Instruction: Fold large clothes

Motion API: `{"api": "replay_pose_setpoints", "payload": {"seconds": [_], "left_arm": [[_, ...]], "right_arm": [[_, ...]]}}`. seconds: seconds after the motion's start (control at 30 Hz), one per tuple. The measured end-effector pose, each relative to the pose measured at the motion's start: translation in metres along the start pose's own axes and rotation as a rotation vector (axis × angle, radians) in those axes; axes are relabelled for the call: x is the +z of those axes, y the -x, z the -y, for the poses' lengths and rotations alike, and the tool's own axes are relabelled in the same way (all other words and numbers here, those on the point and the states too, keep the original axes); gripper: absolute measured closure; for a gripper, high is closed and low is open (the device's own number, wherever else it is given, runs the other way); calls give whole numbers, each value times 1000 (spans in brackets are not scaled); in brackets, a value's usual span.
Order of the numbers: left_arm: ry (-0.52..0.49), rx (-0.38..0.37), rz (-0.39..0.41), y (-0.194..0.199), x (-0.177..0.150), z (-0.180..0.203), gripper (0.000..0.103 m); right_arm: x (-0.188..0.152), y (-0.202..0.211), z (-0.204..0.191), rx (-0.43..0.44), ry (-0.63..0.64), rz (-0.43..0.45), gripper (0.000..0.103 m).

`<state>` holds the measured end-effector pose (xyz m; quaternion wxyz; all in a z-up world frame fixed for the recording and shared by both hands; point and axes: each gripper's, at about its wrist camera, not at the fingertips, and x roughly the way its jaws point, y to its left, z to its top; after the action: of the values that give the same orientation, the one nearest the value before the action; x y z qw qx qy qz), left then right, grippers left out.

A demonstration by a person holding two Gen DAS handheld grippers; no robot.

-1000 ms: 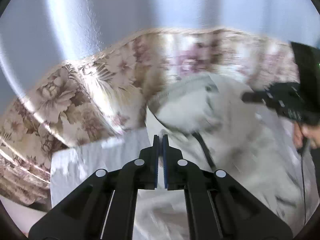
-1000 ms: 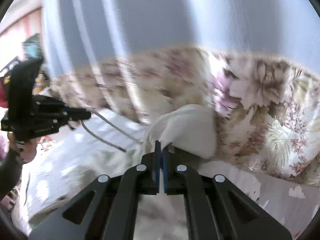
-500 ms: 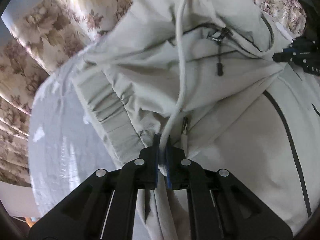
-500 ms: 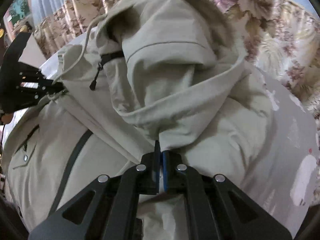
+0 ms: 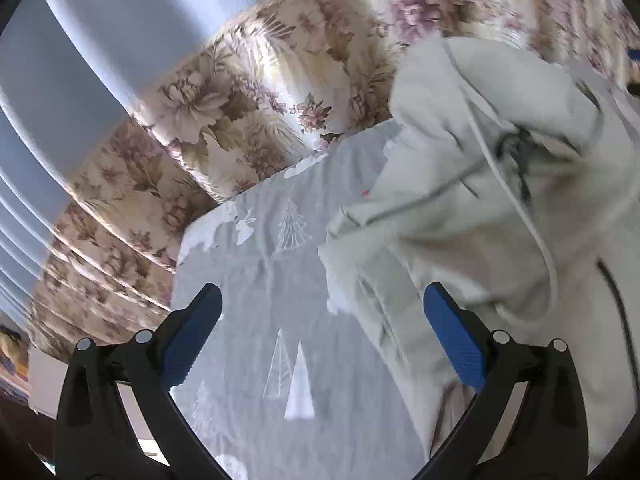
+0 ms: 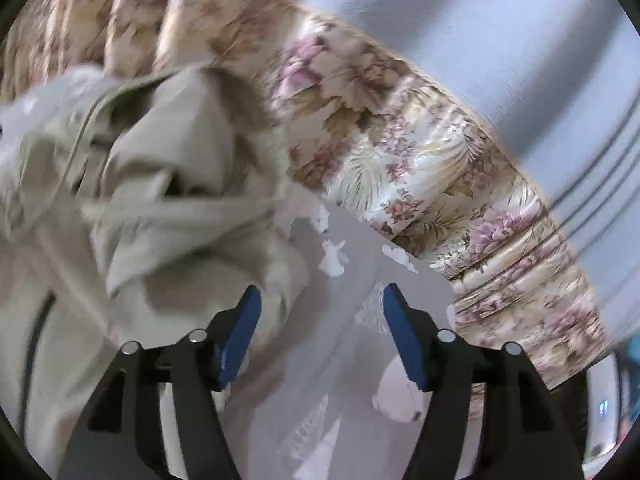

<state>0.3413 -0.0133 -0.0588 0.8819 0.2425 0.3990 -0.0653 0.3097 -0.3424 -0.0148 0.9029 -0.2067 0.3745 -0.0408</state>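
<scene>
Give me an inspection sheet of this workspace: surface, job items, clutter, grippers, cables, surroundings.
Surface: grey sheet with white tree and rabbit prints, partly bare.
Job's things: light beige hooded jacket lying crumpled on the sheet, white drawstring trailing across it, hood bunched.
Clutter: nothing seen.
Grippers: left gripper open, holding nothing; right gripper open, holding nothing, beside the jacket's edge.
Cables: nothing seen.
Surroundings: floral curtain behind the sheet; pale blue wall above it.

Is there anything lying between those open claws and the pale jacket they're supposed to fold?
Nothing visible. Only bare grey sheet separates the left gripper and right gripper from the jacket, which lies right beside each.
</scene>
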Motion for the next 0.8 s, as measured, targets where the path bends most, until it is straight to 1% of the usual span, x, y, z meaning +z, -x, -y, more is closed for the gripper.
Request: {"api": "replay_pose_setpoints", "payload": {"seconds": [0.07,0.13,0.2,0.23,0.27,0.37,0.4,0.43,0.5,0.57,0.6,0.67,0.7,0.73,0.77,0.8], "left_arm": [[1,-9,-6,-9,15,-3,3],[-8,3,0,-23,35,-5,3],[-11,13,13,-32,56,-6,3],[-2,-2,25,-36,71,-7,3],[17,-36,29,-41,87,-8,3],[47,-136,12,-53,130,-1,3],[44,-162,1,-59,147,6,3],[43,-171,-4,-62,158,13,3],[19,-196,-18,-71,183,34,3],[-13,-188,-26,-77,200,55,3],[-27,-174,-33,-80,207,65,3],[-75,-98,-62,-96,222,89,3],[-97,-60,-71,-104,227,98,3],[-115,-23,-70,-109,230,103,11],[-127,4,-69,-113,232,105,23],[-120,10,-87,-119,234,103,57]], "right_arm": [[11,-4,18,12,-71,30,34],[19,-11,28,29,-131,47,29],[31,-29,42,78,-213,33,29],[33,-36,46,102,-258,31,28],[37,-42,52,138,-306,29,28],[41,-69,67,353,-515,-12,29],[40,-80,68,427,-583,-40,29],[39,-89,63,459,-611,-81,29],[37,-103,50,465,-606,-138,29],[38,-116,37,461,-576,-190,29],[40,-125,27,449,-550,-230,29],[41,-138,11,442,-507,-283,29],[41,-142,7,437,-485,-295,30],[40,-146,1,435,-457,-306,40],[40,-152,-8,453,-432,-329,49],[39,-155,-12,467,-423,-338,69]]}}
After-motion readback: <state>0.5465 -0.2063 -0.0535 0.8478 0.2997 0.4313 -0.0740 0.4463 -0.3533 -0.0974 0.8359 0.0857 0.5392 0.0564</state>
